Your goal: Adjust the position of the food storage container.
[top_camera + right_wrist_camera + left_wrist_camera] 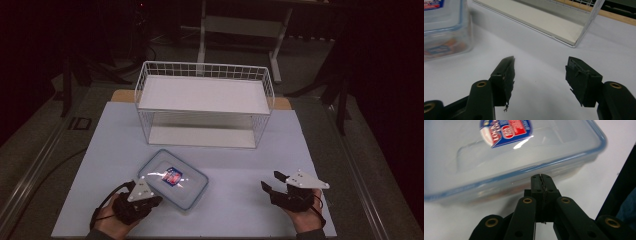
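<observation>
clear lidded food container (506, 152) with a red-and-blue label (505, 130), text unreadable; left gripper (541, 178) clenched empty at its wall, right gripper (539, 72) released.

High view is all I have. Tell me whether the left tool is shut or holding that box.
Observer: The left tool is shut, jaws pressed together with nothing between them, their tips right at the side of the box, just under its blue-rimmed lid.
Operator: Report the right tool.
Observer: The right tool is open, bare table between its jaws.
Operator: Check what is in the box.
Observer: Through its clear wall something orange and blue shows; too blurred to name.
</observation>
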`<state>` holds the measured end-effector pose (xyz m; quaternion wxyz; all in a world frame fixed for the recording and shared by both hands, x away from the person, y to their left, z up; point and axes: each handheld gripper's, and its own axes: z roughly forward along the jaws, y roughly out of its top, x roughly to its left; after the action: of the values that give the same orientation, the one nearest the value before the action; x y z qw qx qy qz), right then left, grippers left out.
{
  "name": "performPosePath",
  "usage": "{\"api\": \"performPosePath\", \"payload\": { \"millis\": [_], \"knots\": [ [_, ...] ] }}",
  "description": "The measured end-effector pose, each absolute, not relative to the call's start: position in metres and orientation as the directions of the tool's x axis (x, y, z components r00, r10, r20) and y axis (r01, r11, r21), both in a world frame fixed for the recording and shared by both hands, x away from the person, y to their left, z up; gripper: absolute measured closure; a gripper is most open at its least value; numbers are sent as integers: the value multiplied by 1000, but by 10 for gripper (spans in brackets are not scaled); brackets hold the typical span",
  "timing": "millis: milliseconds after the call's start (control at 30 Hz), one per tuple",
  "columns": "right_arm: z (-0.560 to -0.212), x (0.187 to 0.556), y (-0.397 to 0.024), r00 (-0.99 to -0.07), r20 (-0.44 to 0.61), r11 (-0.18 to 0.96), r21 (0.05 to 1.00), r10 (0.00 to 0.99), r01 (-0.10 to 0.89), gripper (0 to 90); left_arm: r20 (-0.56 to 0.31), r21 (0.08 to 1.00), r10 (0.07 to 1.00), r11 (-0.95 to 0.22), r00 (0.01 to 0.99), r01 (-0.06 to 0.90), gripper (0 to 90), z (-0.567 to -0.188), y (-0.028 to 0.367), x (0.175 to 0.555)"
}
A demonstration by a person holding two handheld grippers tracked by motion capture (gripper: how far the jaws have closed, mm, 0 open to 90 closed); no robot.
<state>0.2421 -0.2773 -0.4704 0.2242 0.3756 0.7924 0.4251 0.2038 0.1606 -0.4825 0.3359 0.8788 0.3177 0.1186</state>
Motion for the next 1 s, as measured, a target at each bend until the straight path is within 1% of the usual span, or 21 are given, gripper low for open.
{"api": "performPosePath", "payload": {
  "millis": [67, 167, 200, 233, 267, 300, 367, 433, 500, 700, 867, 900, 1000],
  "knots": [
    [-470, 242, -277, -618, -36, 356, 843, 785, 404, 400, -13, 674, 613, -578, 790, 461, 896, -483, 144, 211],
    [-470, 242, -278, -618, -36, 356, 843, 786, 403, 399, -15, 680, 600, -580, 800, 448, 896, -484, 134, 215],
    [-470, 242, -278, -617, -35, 354, 844, 786, 403, 399, -11, 681, 593, -585, 805, 441, 896, -485, 123, 220],
    [-470, 242, -278, -617, -33, 353, 843, 786, 404, 400, -11, 681, 593, -585, 805, 441, 896, -485, 123, 220],
    [-470, 242, -278, -617, -33, 353, 844, 786, 404, 399, -6, 687, 589, -585, 808, 431, 896, -486, 114, 224],
    [-470, 242, -278, -617, -33, 352, 844, 786, 404, 399, -6, 687, 589, -585, 808, 431, 895, -486, 114, 224],
    [-470, 242, -278, -618, -34, 353, 845, 786, 402, 399, -19, 687, 569, -590, 822, 424, 896, -488, 103, 229],
    [-470, 242, -279, -617, -33, 352, 845, 786, 402, 399, 2, 676, 558, -612, 830, 410, 895, -495, 87, 232],
    [-470, 242, -280, -615, -31, 349, 845, 788, 404, 399, 17, 670, 551, -626, 834, 399, 895, -498, 79, 234],
    [-470, 242, -281, -614, -31, 347, 847, 788, 403, 399, 10, 686, 571, -602, 821, 410, 895, -500, 77, 238],
    [-470, 242, -280, -617, -31, 350, 845, 786, 403, 399, -25, 721, 575, -556, 818, 414, 894, -494, 84, 238],
    [-470, 242, -279, -620, -30, 351, 845, 784, 403, 399, -45, 746, 568, -529, 822, 406, 869, -490, 90, 238],
    [-471, 243, -278, -622, -32, 356, 842, 782, 405, 399, -64, 769, 568, -496, 821, 403, 849, -486, 97, 237]
  ]
}}
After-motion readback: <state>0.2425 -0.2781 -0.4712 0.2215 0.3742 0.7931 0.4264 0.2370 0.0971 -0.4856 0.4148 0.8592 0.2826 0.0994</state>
